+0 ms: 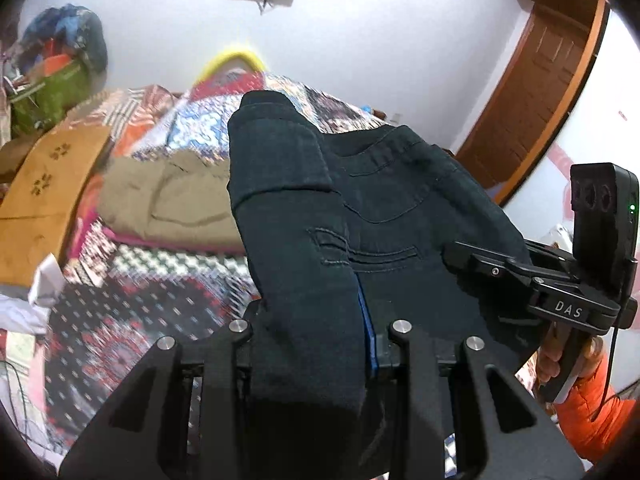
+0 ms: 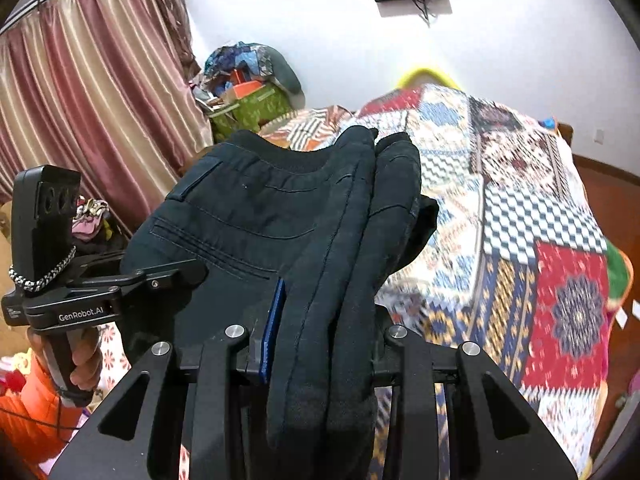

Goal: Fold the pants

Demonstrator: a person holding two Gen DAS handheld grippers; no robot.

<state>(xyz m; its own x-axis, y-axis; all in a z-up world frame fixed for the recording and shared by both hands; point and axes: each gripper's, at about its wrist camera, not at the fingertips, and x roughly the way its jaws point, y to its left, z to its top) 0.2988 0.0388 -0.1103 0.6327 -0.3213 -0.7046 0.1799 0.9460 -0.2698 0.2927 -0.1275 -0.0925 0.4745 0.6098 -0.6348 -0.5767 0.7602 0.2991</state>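
Dark navy pants [image 1: 360, 200] hang folded in the air above a patchwork bed. My left gripper [image 1: 316, 344] is shut on a thick fold of the pants, with cloth bunched between its fingers. My right gripper [image 2: 324, 344] is shut on the other side of the same pants [image 2: 256, 216], several layers clamped between its fingers. The waistband and back pockets face up between the two grippers. In the left wrist view the right gripper [image 1: 464, 252] bites the cloth edge at right. In the right wrist view the left gripper [image 2: 188, 272] bites it at left.
The patchwork quilt [image 2: 520, 220] covers the bed below. Folded tan pants [image 1: 172, 204] lie on the bed at left. A wooden board [image 1: 44, 192] sits at the left edge, a pile of clothes and bags [image 2: 248, 84] by the curtain, a wooden door [image 1: 532, 88] at right.
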